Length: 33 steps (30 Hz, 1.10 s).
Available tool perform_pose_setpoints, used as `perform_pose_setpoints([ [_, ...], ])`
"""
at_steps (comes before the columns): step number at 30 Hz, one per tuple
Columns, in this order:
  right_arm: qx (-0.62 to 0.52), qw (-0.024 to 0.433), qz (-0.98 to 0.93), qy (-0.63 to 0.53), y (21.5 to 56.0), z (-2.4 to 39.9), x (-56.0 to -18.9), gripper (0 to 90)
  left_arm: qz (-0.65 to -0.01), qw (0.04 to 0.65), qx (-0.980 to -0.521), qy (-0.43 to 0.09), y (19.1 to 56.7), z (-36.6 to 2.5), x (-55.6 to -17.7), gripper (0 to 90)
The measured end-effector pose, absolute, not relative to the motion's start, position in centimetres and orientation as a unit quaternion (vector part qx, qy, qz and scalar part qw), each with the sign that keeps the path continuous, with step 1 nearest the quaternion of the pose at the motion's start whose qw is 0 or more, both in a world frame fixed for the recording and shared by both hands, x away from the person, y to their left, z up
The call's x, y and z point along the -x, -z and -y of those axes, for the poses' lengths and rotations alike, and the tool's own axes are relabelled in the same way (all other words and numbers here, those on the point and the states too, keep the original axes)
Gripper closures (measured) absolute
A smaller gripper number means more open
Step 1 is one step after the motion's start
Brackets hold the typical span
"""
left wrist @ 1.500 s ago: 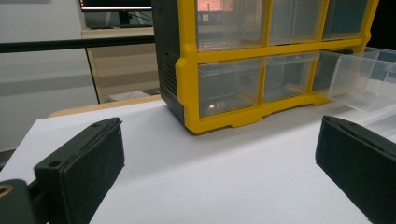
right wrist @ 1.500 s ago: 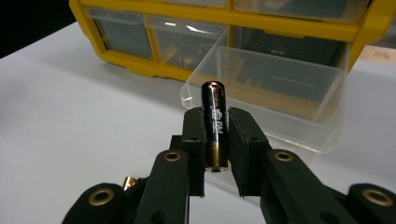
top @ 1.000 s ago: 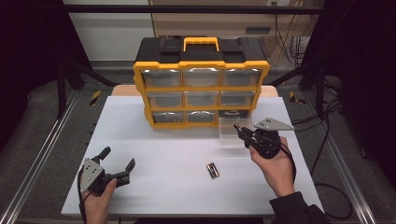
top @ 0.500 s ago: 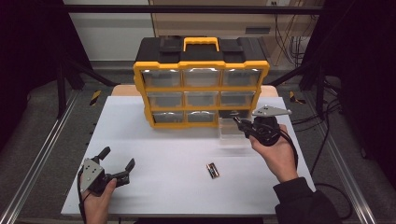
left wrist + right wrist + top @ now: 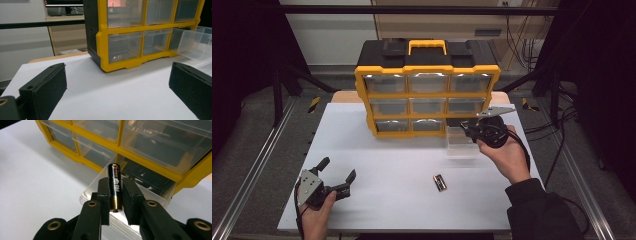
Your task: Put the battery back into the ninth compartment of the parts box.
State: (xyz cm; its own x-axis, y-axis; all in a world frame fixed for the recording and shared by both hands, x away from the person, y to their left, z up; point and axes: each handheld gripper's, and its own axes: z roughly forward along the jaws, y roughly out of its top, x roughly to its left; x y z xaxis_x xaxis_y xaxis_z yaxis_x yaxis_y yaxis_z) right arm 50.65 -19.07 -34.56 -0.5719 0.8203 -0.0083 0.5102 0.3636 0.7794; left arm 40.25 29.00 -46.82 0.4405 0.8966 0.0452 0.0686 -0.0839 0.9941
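Upright between the closed pads of the right gripper [image 5: 115,195], the smooth black cylindrical battery with a gold end [image 5: 115,187] points its long axis along the jaws, over the pulled-out clear plastic drawer [image 5: 100,185], while the left gripper [image 5: 337,175] rests open on the matte white table [image 5: 402,165].

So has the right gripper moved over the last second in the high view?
Yes. The right gripper, shut on a black cylindrical battery, has shifted up the picture toward the yellow-framed drawer organiser, and now hovers over the pulled-out clear plastic drawer.
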Motion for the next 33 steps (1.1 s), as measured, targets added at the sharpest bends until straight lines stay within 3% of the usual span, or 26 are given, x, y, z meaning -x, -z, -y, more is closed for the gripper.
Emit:
perform_pose_setpoints([
  [33, -0.429, 0.161, -0.831, -0.316, 36.6, 17.8, -53.9, 76.6, -0.377, 0.561, -0.638, -0.369, 46.8, -28.9, -40.2, 1.3],
])
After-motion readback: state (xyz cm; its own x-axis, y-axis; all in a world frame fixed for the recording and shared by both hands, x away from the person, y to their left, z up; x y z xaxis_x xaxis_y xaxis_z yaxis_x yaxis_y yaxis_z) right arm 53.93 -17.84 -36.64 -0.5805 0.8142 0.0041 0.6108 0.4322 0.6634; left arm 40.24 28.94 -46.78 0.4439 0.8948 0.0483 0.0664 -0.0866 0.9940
